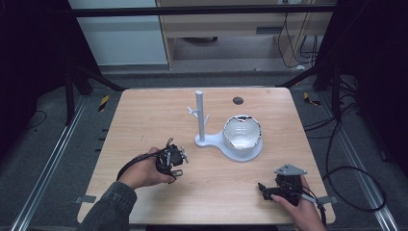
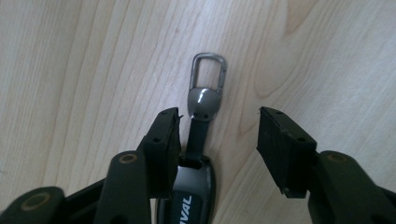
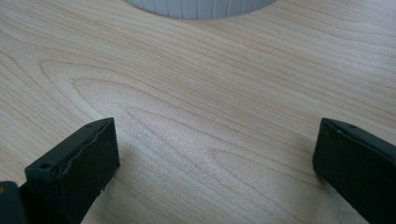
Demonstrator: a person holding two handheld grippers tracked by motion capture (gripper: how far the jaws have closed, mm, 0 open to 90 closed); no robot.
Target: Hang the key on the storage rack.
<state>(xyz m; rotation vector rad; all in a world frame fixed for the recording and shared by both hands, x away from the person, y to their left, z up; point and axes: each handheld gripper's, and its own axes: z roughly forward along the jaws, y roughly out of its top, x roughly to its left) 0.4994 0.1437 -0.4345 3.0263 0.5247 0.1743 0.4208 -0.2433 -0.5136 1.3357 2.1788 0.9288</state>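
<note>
A dark key fob [image 2: 192,196] with a grey metal clip [image 2: 208,84] lies flat on the wooden table [image 1: 144,120]. My left gripper [image 2: 219,119] is open and hangs over it, with the fob's strap close beside the left jaw and a wide gap to the right jaw. From the high view the left gripper [image 1: 174,163] sits left of centre, the clip [image 1: 177,172] poking out beneath it. My right gripper [image 1: 265,188] rests near the front right edge, open [image 3: 217,135] over bare wood.
A white stand with an upright post [image 1: 199,115] and short pegs rises at the table's middle. Its base widens into a round white dish [image 1: 242,132], whose ribbed wall [image 3: 201,7] lies ahead of the right gripper. A small dark disc [image 1: 237,100] sits at the back.
</note>
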